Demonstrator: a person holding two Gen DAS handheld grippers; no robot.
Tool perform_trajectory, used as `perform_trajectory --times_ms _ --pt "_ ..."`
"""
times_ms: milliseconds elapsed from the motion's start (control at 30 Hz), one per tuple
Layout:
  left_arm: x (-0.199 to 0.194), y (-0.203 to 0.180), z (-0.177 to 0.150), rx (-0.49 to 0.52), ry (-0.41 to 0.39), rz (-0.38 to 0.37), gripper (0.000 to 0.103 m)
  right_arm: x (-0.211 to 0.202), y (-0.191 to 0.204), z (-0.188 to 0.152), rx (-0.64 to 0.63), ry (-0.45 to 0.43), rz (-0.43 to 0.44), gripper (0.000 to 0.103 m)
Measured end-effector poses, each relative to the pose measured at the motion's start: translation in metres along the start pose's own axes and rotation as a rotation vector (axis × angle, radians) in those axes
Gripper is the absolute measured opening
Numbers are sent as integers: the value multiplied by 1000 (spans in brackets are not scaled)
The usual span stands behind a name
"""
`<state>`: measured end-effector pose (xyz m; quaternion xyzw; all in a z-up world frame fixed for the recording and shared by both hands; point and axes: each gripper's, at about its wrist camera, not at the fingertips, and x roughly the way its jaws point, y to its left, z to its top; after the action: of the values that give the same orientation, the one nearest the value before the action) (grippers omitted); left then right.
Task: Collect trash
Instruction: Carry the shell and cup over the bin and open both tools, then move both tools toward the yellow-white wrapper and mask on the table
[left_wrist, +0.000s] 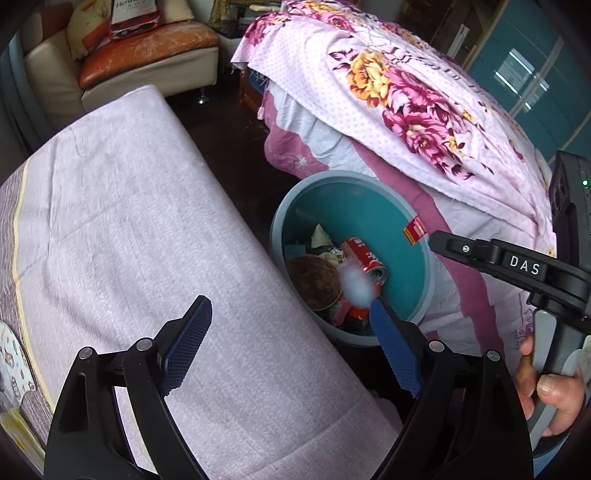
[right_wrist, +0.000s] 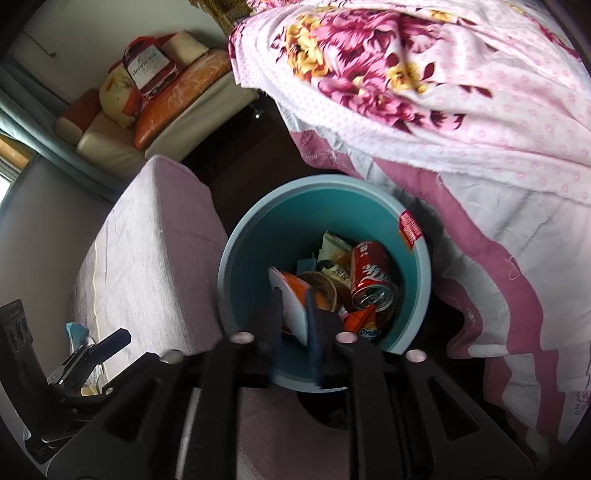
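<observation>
The left gripper waits over the pink-covered table, fingers spread wide and empty. The right gripper pinches an orange-and-white packet just above the teal trash bin, so the drop step is in hand; next the fingers should part. Inside lie a red soda can and an "Ovaltine" carton. A bag on the sofa reads "Hennessy".

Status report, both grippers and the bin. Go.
Left gripper open, empty, over the covered table. Right gripper shut on orange-white packet, above teal bin. Bin holds red can. Nothing blocking the drop.
</observation>
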<state>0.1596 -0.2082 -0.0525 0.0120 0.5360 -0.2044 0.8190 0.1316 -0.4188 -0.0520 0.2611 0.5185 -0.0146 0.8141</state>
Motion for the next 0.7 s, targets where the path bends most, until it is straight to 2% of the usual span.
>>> perform_trajectory --times_ms 33,200,433,700 --pt "-1 3 -1 -4 0 -1 88 0 2 -1 -1 -1 -5 48" --pt "-6 13 -7 -18 0 -4 90 2 9 -5 -2 7 -21 74" --pt "-15 30 -16 -52 -6 -15 91 2 25 -11 -6 30 -38 76" --pt "-32 52 -28 -92 -34 -19 91 -2 55 -25 -69 46 -33 77"
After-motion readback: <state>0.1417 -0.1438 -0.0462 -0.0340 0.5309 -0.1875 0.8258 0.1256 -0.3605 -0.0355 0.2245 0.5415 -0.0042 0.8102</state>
